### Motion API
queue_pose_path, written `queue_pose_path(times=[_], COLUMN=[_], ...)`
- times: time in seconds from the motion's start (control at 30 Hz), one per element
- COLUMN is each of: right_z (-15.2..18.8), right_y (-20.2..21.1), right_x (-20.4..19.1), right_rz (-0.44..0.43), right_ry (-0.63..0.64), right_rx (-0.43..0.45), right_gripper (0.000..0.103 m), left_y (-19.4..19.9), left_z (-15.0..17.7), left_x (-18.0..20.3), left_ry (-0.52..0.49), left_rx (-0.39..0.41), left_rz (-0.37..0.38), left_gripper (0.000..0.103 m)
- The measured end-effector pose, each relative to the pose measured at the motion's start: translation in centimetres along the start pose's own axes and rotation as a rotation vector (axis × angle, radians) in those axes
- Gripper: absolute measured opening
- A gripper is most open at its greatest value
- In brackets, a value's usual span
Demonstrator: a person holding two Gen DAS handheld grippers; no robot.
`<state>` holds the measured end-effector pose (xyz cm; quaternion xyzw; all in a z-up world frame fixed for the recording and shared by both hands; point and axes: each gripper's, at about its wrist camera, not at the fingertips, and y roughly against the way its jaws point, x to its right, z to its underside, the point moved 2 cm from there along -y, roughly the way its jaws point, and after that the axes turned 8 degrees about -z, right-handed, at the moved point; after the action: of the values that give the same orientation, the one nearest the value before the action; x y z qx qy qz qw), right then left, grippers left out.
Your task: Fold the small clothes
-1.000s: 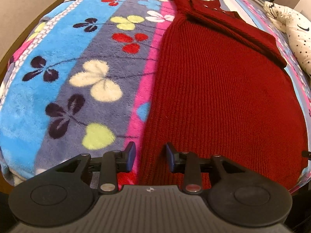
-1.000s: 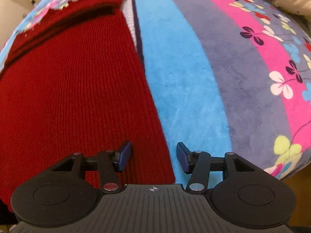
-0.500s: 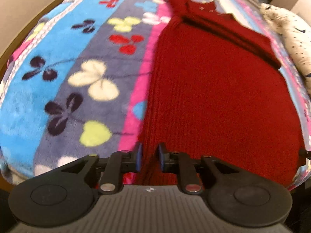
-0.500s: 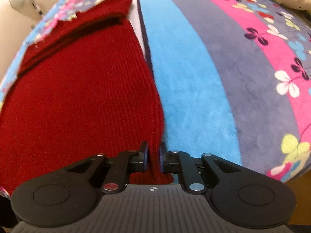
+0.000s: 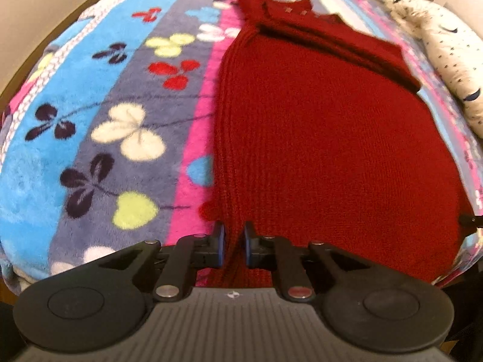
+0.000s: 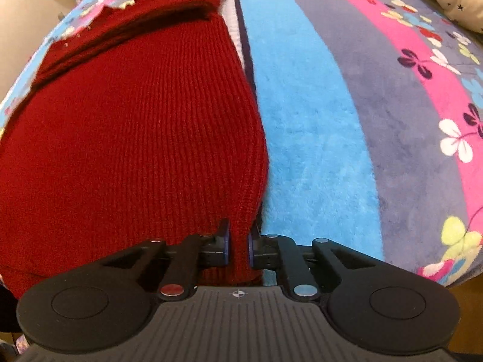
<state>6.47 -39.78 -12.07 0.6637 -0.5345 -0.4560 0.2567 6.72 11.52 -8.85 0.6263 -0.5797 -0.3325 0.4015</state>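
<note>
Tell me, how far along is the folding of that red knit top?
Done: the red knit top lies flat on the flowery blanket. In hand: the left hand-held gripper and right hand-held gripper are closing on its two near corners. Left: every fold, seemingly.

One garment observed: a dark red ribbed knit sweater (image 5: 317, 138), laid flat, its length running away from both tongs. The far end shows a band folded across the body, with small pale marks near the neckline. The near left corner is bunched between the pads of the left gripper (image 5: 232, 246), whose jaws are closing. The near right corner is pinched likewise in the right gripper (image 6: 238, 246), also closing.
</note>
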Motion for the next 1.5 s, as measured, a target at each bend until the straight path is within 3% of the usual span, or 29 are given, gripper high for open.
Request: queue_pose_path(times=[0.1, 0.27, 0.47, 0.63, 0.73, 0.8, 0.93, 1.1, 1.23, 1.3, 1.33, 1.4, 1.47, 1.5], right_z=[-0.5, -1.4, -1.7, -0.8, 0.6, 0.7, -2.7, -9.4, -15.4, -16.4, -16.4, -15.6, -15.6, -15.5], right_y=[1.8, 6.6, 14.4, 21.7, 25.5, 25.8, 21.3, 11.8, 2.3, -1.3, -2.7, -3.3, -2.2, -1.4], right_x=[-0.1, -1.0, -1.8, -0.2, 1.2, 2.3, 3.8, 3.6, 4.9, 5.8, 6.2, 6.4, 6.3, 6.3], right_rz=[-0.071, -0.201, -0.320, -0.437, -0.514, -0.538, -0.484, -0.364, -0.270, -0.247, -0.246, -0.264, -0.286, -0.272], right_ry=[-0.022, -0.034, 0.000, 0.000, -0.001, -0.045, -0.134, -0.198, -0.287, -0.342, -0.374, -0.380, -0.370, -0.344], right_rx=[0.066, 0.218, 0.384, 0.496, 0.562, 0.569, 0.512, 0.416, 0.314, 0.259, 0.247, 0.270, 0.310, 0.355], right_gripper=[0.010, 0.010, 0.009, 0.009, 0.009, 0.009, 0.009, 0.009, 0.010, 0.012, 0.013, 0.015, 0.018, 0.031], left_y=[2.1, 6.6, 13.0, 19.2, 22.0, 22.2, 18.8, 9.3, -0.5, -4.6, -5.4, -4.5, -3.4, -3.0], left_z=[0.2, -0.5, -1.6, 0.2, 1.5, 1.6, -1.6, -10.1, -16.0, -17.3, -17.5, -17.6, -17.7, -17.7], left_x=[0.2, 0.1, -0.9, -4.2, -6.6, -7.5, -7.2, -5.6, -5.7, -6.3, -6.9, -8.4, -9.8, -10.6], left_ry=[0.010, 0.042, 0.044, 0.157, 0.211, 0.245, 0.248, 0.263, 0.283, 0.342, 0.376, 0.442, 0.478, 0.495], left_rx=[0.058, 0.179, 0.320, 0.349, 0.367, 0.358, 0.334, 0.288, 0.179, 0.090, 0.086, 0.156, 0.224, 0.250], left_rz=[0.048, 0.194, 0.311, 0.499, 0.565, 0.580, 0.531, 0.405, 0.297, 0.302, 0.305, 0.299, 0.328, 0.331], left_gripper=[0.011, 0.010, 0.007, 0.006, 0.006, 0.006, 0.006, 0.006, 0.008, 0.012, 0.014, 0.017, 0.035, 0.042])
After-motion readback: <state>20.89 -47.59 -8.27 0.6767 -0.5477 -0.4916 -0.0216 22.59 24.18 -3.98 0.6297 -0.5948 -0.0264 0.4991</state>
